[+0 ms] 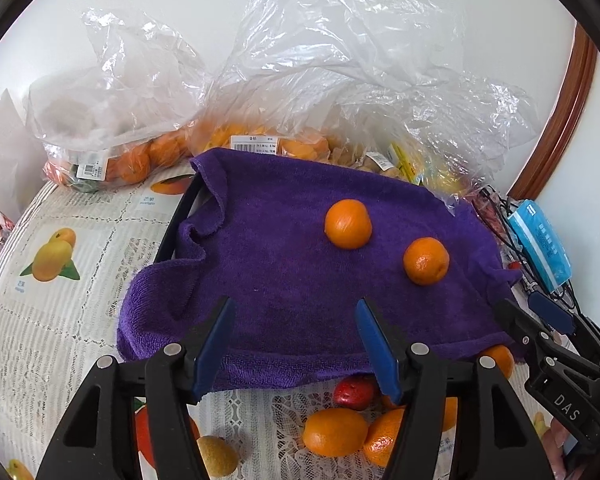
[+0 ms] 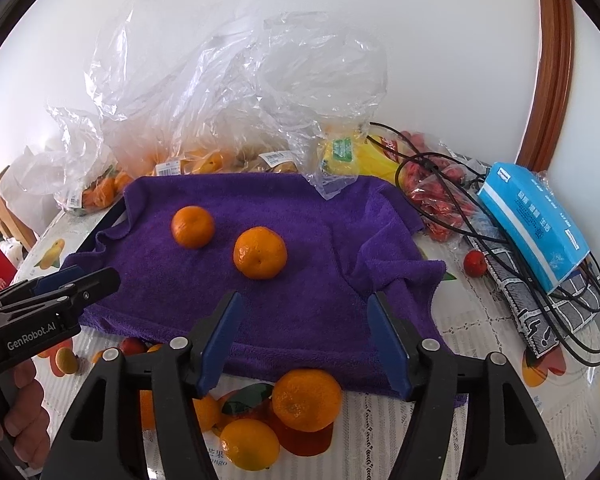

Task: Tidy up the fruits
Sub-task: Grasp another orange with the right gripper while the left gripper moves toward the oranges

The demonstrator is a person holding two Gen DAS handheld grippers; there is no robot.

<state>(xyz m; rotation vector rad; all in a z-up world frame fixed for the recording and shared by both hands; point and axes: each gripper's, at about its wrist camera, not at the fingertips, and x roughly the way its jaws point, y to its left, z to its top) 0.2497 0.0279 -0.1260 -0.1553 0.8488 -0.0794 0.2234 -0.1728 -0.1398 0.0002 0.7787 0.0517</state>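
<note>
A purple towel (image 1: 284,264) (image 2: 300,240) covers a black-rimmed tray (image 1: 178,216). Two oranges lie on it: one (image 1: 348,224) (image 2: 193,227) further back, the other (image 1: 426,261) (image 2: 260,253) closer. My left gripper (image 1: 294,308) hangs open over the towel's near edge, with nothing between its blue pads. My right gripper (image 2: 306,300) is open too, over the same edge further right, and holds nothing. Loose fruit lies on the tablecloth in front of the towel: oranges (image 1: 334,432) (image 2: 306,400) (image 2: 250,444) and a red fruit (image 1: 354,392).
Clear plastic bags of oranges (image 1: 132,156) (image 2: 204,160) stand behind the tray against the wall. At the right are a blue tissue pack (image 2: 536,224), black cables (image 2: 460,200), a bag of red fruit (image 2: 432,200) and one small red fruit (image 2: 475,263).
</note>
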